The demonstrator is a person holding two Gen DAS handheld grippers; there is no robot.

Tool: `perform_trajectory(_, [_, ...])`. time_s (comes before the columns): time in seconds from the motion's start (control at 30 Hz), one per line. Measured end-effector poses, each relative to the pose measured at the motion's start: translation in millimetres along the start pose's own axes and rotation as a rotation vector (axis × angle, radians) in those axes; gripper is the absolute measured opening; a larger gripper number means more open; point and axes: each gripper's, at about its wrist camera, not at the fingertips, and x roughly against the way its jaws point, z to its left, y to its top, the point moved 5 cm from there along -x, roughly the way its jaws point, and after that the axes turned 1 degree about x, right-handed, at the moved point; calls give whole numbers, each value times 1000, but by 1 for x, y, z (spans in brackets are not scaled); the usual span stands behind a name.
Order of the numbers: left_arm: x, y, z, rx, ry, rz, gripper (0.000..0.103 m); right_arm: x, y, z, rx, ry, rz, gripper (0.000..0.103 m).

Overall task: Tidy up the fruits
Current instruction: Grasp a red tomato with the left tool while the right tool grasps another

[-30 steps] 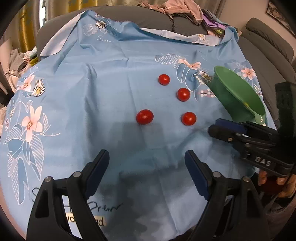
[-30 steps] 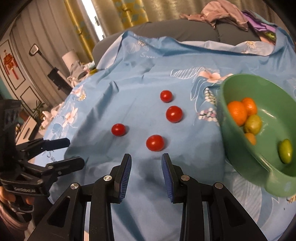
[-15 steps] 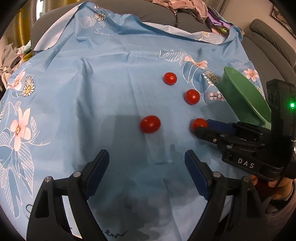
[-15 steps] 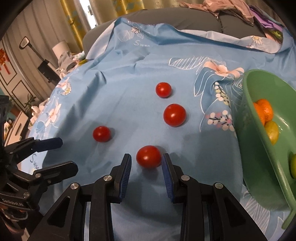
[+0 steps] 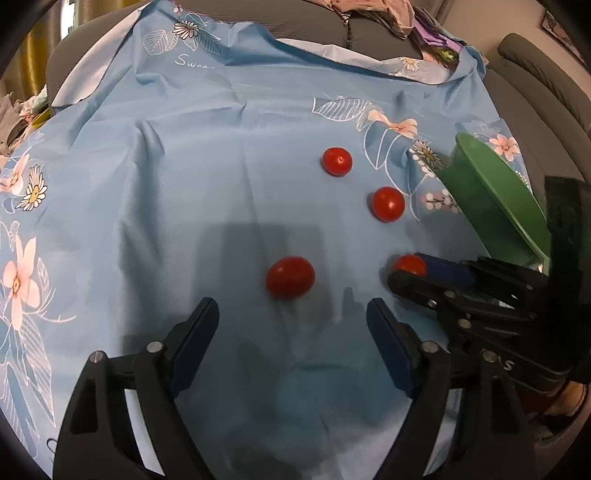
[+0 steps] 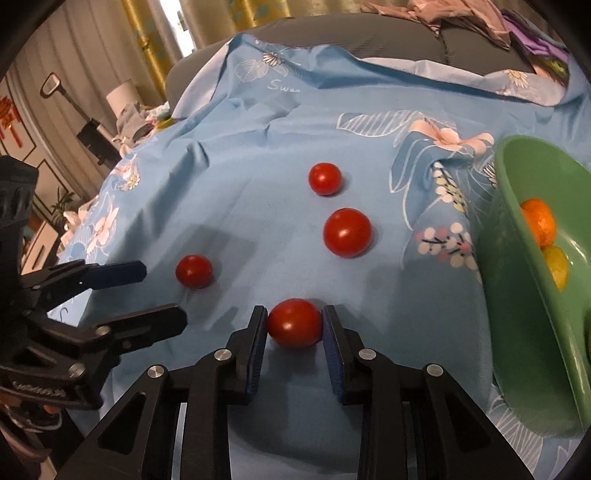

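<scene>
Several red tomatoes lie on a blue floral cloth (image 5: 184,184). My right gripper (image 6: 294,317) has its pads on both sides of the nearest tomato (image 6: 294,323), which still rests on the cloth; it also shows in the left wrist view (image 5: 409,264). My left gripper (image 5: 291,314) is open and empty just short of another tomato (image 5: 290,277), also seen in the right wrist view (image 6: 193,270). Two more tomatoes (image 6: 347,232) (image 6: 324,178) lie further back. A green bowl (image 6: 524,295) at the right holds orange and yellow fruit.
The cloth (image 6: 258,129) covers a grey sofa with a clothes pile (image 5: 369,11) along its back. Household clutter (image 6: 129,114) stands past the cloth's left edge. The green bowl's rim (image 5: 495,184) is tilted close to my right gripper.
Both grippers moved forward towards the tomatoes. My right gripper went from short of the nearest tomato to straddling it, its pads now against its sides.
</scene>
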Motion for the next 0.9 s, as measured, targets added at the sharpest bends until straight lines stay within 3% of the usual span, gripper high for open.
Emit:
perform_trajectory(0.23, [-16, 7, -4, -32, 31, 9, 58, 5, -3, -5, -23, 39, 0, 31])
perform_trajectory(0.47, [-23, 14, -5, -43, 78, 2, 49, 5, -3, -6, -34, 66, -2, 31])
perform_trajectory(0.6, [-26, 15, -5, -65, 122, -11, 33, 4, -4, -7, -40, 75, -2, 31])
perform_trajectory(0.9, [-26, 15, -6, -76, 141, -10, 29, 4, -4, -8, -38, 74, -2, 31])
